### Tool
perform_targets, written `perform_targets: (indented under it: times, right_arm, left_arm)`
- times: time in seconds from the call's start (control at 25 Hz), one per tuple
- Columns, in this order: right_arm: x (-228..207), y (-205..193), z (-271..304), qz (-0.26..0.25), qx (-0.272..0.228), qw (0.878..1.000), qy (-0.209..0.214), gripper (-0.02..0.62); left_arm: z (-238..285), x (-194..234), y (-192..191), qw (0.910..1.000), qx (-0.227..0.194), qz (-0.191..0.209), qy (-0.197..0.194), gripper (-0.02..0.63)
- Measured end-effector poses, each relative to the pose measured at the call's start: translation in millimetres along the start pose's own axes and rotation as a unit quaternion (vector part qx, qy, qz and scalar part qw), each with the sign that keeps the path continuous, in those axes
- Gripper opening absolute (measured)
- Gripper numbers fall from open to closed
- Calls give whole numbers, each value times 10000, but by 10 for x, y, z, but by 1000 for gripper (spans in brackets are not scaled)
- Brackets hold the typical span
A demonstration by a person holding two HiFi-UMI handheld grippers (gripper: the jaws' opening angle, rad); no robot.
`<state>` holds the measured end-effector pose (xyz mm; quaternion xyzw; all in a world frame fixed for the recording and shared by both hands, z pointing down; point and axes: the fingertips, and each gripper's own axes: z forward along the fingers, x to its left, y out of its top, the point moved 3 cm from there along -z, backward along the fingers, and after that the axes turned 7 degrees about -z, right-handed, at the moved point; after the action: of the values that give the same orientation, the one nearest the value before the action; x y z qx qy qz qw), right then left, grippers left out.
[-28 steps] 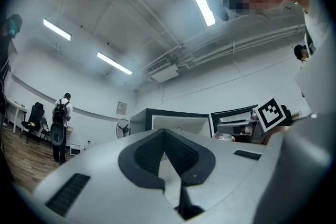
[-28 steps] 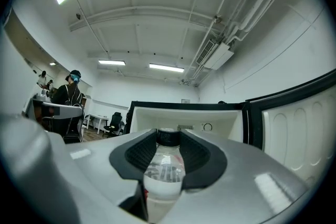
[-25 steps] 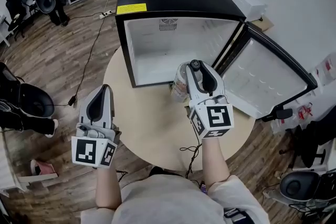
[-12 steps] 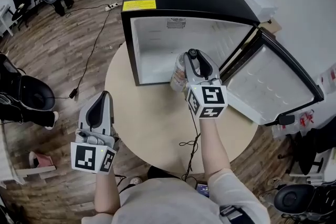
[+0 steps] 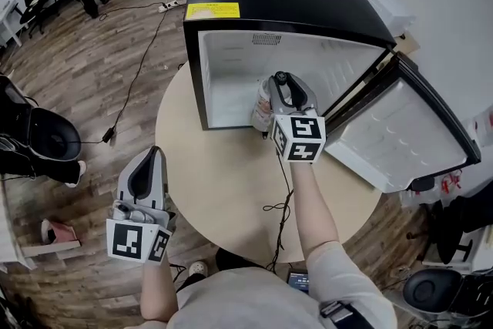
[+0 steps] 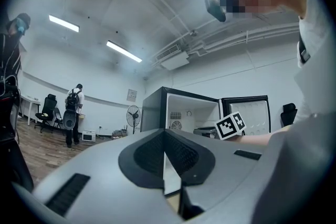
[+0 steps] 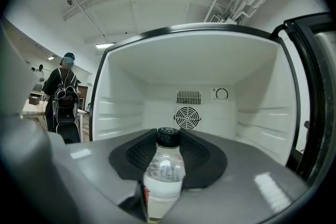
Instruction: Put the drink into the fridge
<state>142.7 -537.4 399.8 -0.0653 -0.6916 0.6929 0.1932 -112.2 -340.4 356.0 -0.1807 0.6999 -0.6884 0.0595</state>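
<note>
A clear drink bottle [image 5: 263, 106] with a black cap [image 7: 168, 136] is clamped in my right gripper [image 5: 283, 88]; its body [image 7: 163, 178] fills the gap between the jaws. The gripper holds it at the mouth of the black mini fridge [image 5: 277, 0], whose white interior [image 7: 194, 97] lies straight ahead with a round fan on the back wall. The fridge door [image 5: 404, 131] hangs open to the right. My left gripper [image 5: 145, 169] stays low at the near left, off the table edge, jaws pressed together with nothing between them [image 6: 167, 157].
The fridge stands on a round beige table [image 5: 216, 181]. A black cable [image 5: 281, 212] trails across the table's near side. Office chairs [image 5: 35, 139] and a floor cable [image 5: 135, 81] lie on the wooden floor at left. People stand in the background [image 6: 71, 113].
My right gripper has carried the bottle forward, from over the table toward the fridge opening. The left gripper has dropped back toward the near edge.
</note>
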Motion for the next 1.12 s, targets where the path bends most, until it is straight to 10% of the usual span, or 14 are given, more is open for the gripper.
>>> perform_targets:
  times: [1.12]
  right_arm:
    - [111, -285, 543, -247, 210, 9995, 39, 149]
  left_arm:
    - [-112, 157, -70, 9979, 72, 111, 637, -5]
